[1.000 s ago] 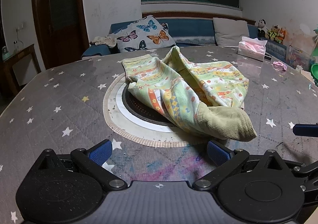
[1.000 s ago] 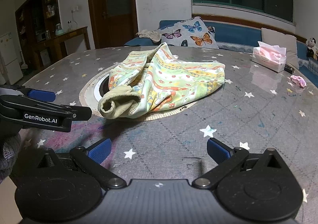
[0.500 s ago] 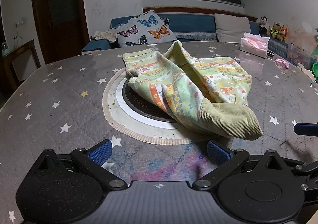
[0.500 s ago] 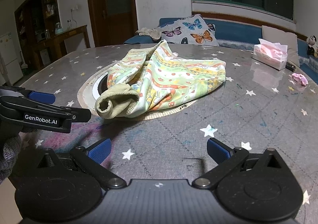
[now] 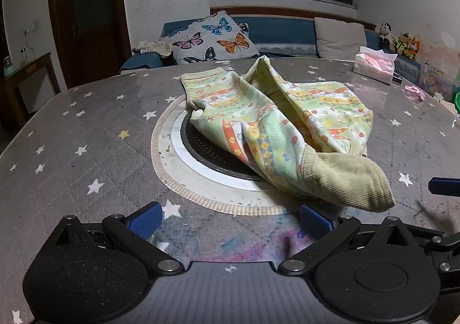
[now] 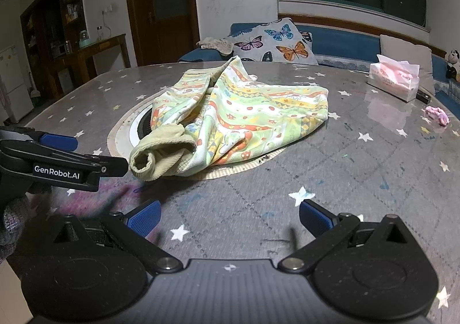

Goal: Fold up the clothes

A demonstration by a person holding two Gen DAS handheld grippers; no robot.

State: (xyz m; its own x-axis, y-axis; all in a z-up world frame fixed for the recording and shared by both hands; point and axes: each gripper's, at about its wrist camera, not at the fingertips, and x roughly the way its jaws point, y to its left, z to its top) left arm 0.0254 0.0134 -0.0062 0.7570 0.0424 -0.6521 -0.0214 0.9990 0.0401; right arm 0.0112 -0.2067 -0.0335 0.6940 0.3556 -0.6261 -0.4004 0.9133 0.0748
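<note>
A crumpled child's garment (image 5: pixel 276 125) with a green, yellow and orange print lies in a heap over the round inset in the middle of the table. Its plain olive ribbed cuff (image 5: pixel 348 183) points toward me. It also shows in the right wrist view (image 6: pixel 244 119), with the cuff (image 6: pixel 158 154) at its near left. My left gripper (image 5: pixel 230 220) is open and empty, just short of the cuff. My right gripper (image 6: pixel 228 216) is open and empty, over bare table to the right of the garment. The left gripper (image 6: pixel 69 155) shows side-on in the right wrist view.
The round table (image 5: pixel 86 134) has a grey star-print cover and a dark round inset (image 5: pixel 212 151) with a white ring. A tissue box (image 6: pixel 394 81) and a pink scrap (image 6: pixel 438 115) lie at the far right. A sofa with a butterfly pillow (image 5: pixel 212 39) stands behind.
Both grippers have moved closer to the garment, which looks larger and nearer in both views. The garment has not moved and both grippers stay open.
</note>
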